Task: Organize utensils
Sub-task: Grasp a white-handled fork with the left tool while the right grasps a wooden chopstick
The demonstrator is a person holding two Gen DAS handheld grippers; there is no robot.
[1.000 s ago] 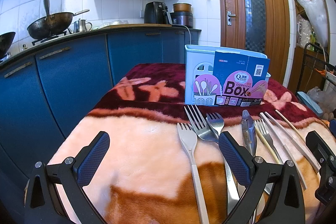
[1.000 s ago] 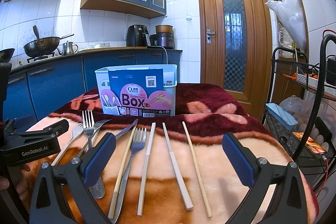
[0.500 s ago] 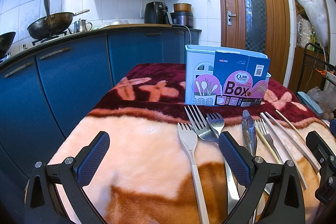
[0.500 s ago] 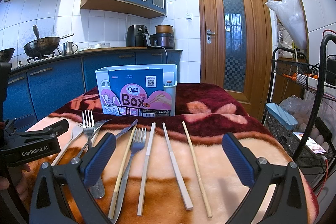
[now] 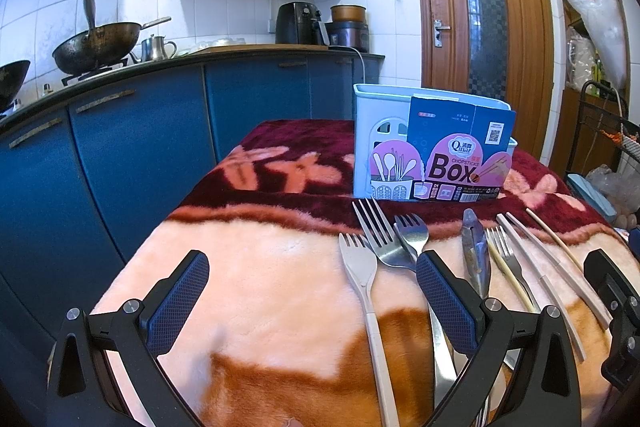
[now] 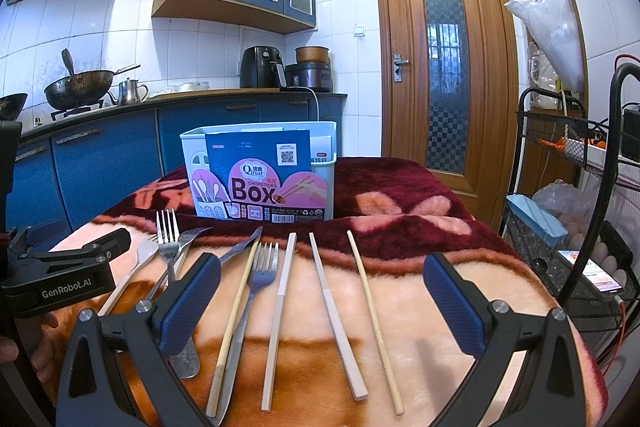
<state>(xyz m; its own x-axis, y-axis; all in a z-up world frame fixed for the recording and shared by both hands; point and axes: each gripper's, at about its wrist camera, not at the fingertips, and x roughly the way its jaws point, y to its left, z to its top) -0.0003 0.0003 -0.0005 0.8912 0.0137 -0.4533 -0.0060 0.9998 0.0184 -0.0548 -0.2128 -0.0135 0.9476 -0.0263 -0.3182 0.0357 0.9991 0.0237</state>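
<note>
Left hand-held gripper (image 5: 312,291) is spread wide and empty above the blanket-covered worktop (image 5: 256,267), its right pad beside the stainless forks (image 5: 380,231) and beige plastic fork (image 5: 358,263); right hand-held gripper (image 6: 322,297) is equally wide and empty, straddling the white chopsticks (image 6: 338,311), bamboo chopstick (image 6: 372,311) and another fork (image 6: 260,275). Utensils lie side by side, handles toward the person, tips toward the pale blue chopsticks box (image 6: 324,163) at the back, likely staged for one-at-a-time pickup; nothing sorted yet.
</note>
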